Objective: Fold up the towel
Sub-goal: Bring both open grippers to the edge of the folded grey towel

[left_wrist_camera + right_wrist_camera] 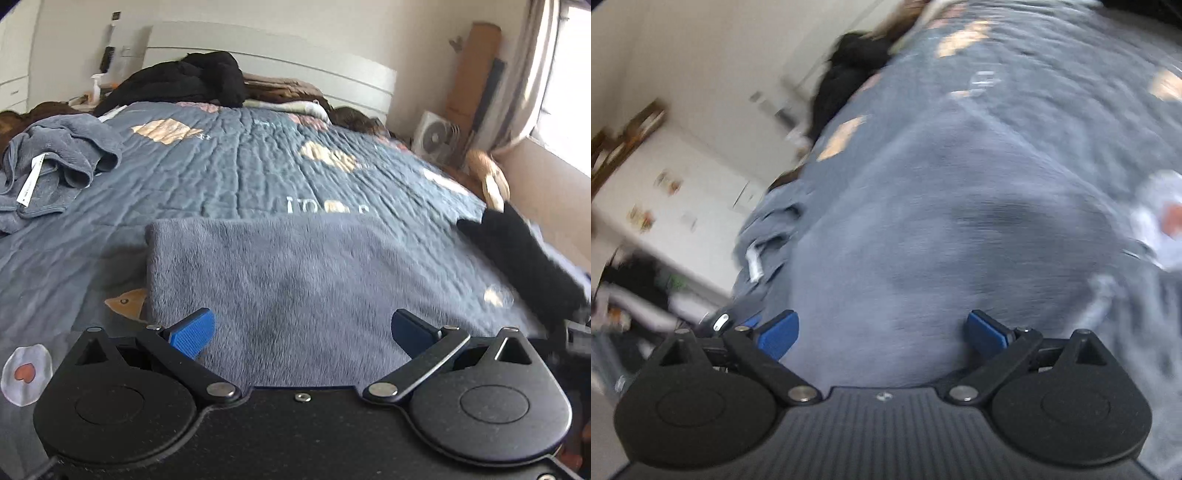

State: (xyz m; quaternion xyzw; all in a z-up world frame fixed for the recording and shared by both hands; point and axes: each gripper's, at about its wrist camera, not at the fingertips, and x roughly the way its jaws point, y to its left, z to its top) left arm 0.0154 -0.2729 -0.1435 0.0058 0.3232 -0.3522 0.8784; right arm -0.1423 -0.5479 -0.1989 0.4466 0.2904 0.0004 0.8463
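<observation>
A grey plush towel [295, 280] lies folded flat on the blue quilt [229, 170], its far edge straight and its left corner squared. My left gripper [301, 334] hovers over the towel's near part, open, blue pads wide apart with nothing between them. In the right wrist view, blurred by motion, the same grey towel [960, 229] fills the middle. My right gripper [882, 334] is open above it, holding nothing. A black sleeve and hand [517, 258] reach in at the towel's right edge.
A second, crumpled grey towel [55, 166] with a white label lies at the bed's left side and shows again as crumpled grey cloth [764, 236]. Black clothing [184, 81] and folded blankets sit by the headboard. A white fan [436, 138] stands beside the bed near the window.
</observation>
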